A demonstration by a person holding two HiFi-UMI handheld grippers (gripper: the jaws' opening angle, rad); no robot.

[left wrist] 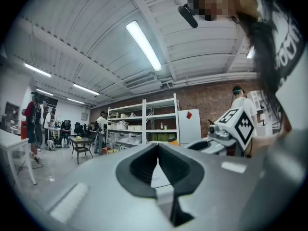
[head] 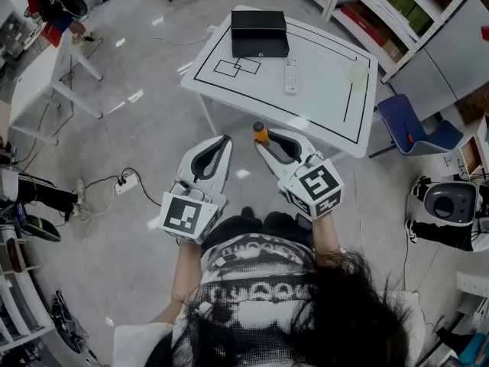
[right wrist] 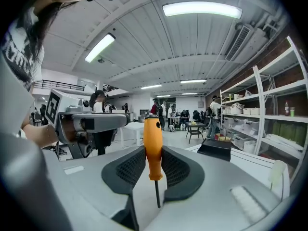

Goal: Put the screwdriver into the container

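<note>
1. Right gripper (head: 272,139) is clamped on the screwdriver (right wrist: 153,146), pads pinching the lower part of the orange handle.
2. The tool stands roughly upright across the jaws: handle on top, thin shaft hanging below.
3. Left gripper (head: 222,144) has its jaws together with nothing between them. It hangs just beside the right one and does no work.
4. Here is the relation that matters. The black container (head: 260,33) sits on the far part of the white table (head: 321,82), ahead of me and well apart from the screwdriver.
5. Along the right gripper's jaws it lies ahead and off to the right, so my aim is a bit left of it.
6. Both forearms are tucked in front of my body, short of the table's near corner. I reckon I need to step in, reach and swing right.
</note>
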